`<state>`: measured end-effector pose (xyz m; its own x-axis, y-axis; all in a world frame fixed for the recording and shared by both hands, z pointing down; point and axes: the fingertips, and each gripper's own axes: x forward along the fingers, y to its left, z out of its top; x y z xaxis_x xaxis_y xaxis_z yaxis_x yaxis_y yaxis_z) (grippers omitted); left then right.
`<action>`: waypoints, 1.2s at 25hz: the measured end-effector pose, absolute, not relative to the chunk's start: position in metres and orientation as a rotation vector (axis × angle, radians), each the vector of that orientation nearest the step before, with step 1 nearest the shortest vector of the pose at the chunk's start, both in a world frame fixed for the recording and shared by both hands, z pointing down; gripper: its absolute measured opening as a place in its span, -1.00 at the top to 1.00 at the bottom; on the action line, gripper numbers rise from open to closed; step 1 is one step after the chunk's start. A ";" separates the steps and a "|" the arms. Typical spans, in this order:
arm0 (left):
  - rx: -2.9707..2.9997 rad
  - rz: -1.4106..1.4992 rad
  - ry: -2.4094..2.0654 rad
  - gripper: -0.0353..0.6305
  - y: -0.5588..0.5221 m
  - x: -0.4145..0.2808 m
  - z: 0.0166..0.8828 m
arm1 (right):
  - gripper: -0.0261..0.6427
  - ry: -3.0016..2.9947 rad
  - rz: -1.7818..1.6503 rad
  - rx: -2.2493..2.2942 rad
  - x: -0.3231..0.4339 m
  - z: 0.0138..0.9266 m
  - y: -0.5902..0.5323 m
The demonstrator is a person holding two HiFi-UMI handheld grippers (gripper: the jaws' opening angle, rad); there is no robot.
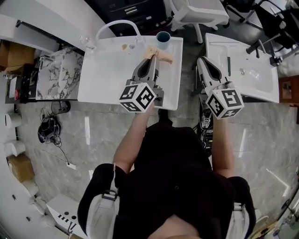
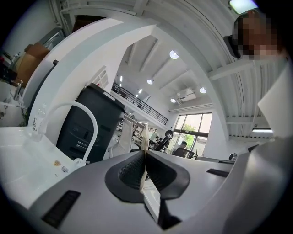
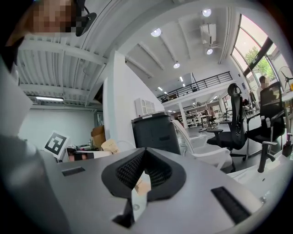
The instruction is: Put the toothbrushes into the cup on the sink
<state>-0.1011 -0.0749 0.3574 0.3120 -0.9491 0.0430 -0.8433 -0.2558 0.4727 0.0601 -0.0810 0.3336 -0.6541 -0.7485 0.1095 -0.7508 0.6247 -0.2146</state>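
Toothbrush [image 1: 161,57], slim and cream, pinched just beside small teal cup [image 1: 163,39].
Left gripper [image 1: 152,59], forearm stretched over white rectangular sink [image 1: 103,70], clamps it upper centre; right gripper [image 1: 202,60] hovers right, jaws pressed together.

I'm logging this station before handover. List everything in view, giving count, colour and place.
centre sink: one, white, under the left gripper.
faucet: one, white arch, at the centre sink's far edge.
cup: one, teal, on the centre sink's far right corner.
toothbrush: at least one, pale tan, in the left gripper's jaws, close to the cup.
right sink: one, white, beside the centre sink.
office chair: one, white, beyond the sinks.
left gripper: one, grey, shut on the toothbrush above the centre sink.
right gripper: one, grey, shut with nothing held, by the right sink's left edge.
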 end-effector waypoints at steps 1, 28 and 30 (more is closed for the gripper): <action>2.178 -0.349 -1.583 0.83 -0.080 -0.106 0.359 | 0.83 -2.814 0.378 1.313 0.055 0.335 -0.084; 2.200 -0.268 -1.529 0.83 -0.171 -0.157 0.388 | 0.83 -2.660 0.419 1.370 0.008 0.362 -0.121; 2.197 -0.254 -1.535 0.83 -0.179 -0.157 0.392 | 0.83 -2.656 0.425 1.370 0.009 0.365 -0.126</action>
